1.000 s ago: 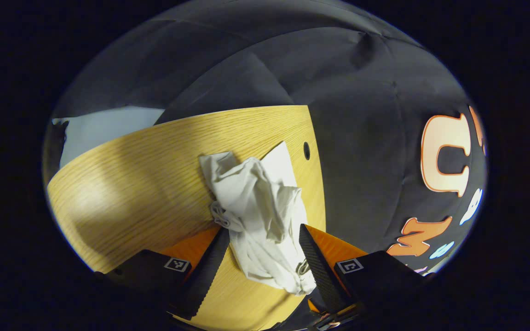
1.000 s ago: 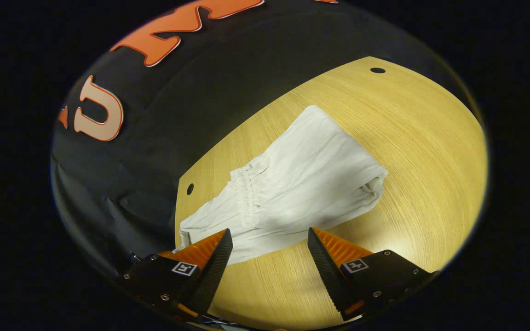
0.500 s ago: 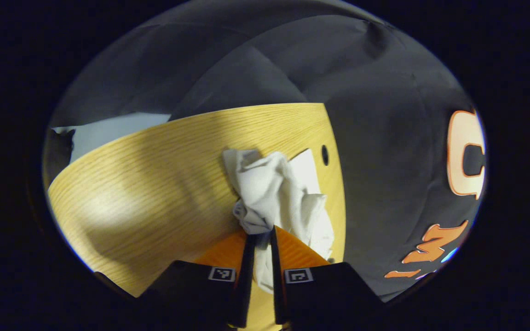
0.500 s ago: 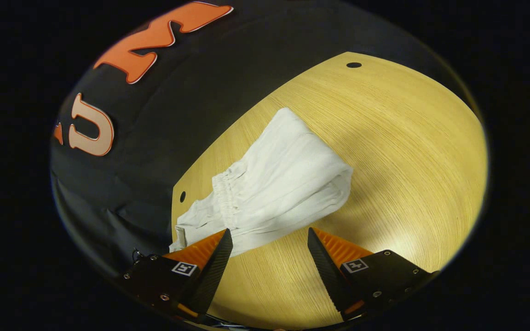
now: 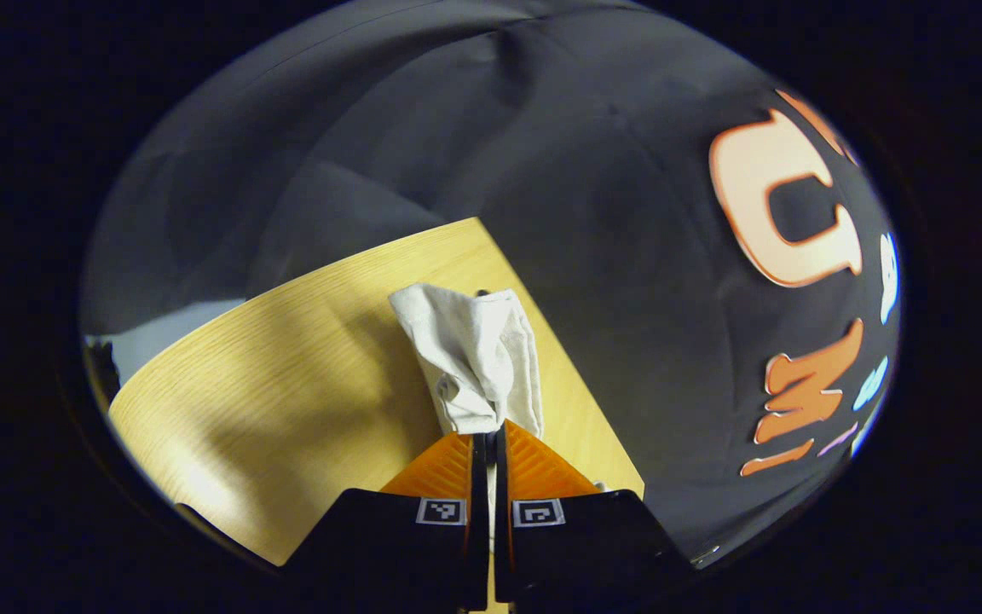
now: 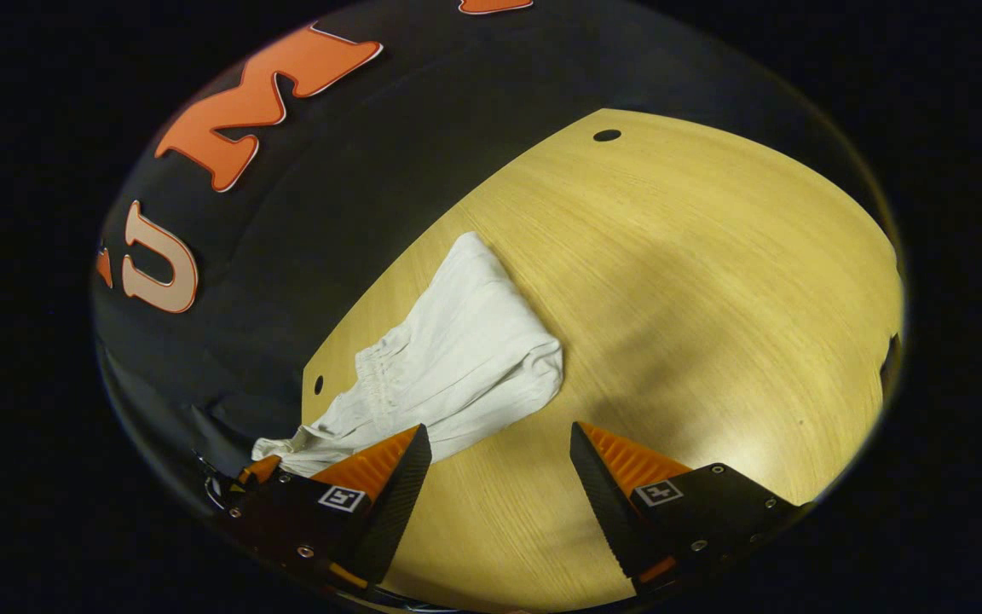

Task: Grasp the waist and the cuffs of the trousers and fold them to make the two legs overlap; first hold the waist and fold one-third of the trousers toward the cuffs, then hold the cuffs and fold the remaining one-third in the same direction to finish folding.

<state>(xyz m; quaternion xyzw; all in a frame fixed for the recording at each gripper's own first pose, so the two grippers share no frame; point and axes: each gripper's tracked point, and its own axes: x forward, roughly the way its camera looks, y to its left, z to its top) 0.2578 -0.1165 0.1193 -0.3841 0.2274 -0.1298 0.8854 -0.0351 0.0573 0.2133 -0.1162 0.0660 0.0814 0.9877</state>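
Pulling too fast could make the trousers (image 5: 478,362) slip out or bunch up, since your left hand-held gripper (image 5: 488,443) pinches only a small bit of cloth. They lie near the counter (image 6: 696,281) edge, by the wall. Your right hand-held gripper (image 6: 499,443) is wide apart, holding nothing, just above the counter.

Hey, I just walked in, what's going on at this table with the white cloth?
A person with a gripper in each hand is folding white trousers on a wooden table. The left gripper is shut on a bunched end of the trousers near the table's edge. The right gripper hangs open above the table beside the cloth, touching nothing. The trousers lie partly folded, the elastic waistband showing on top.
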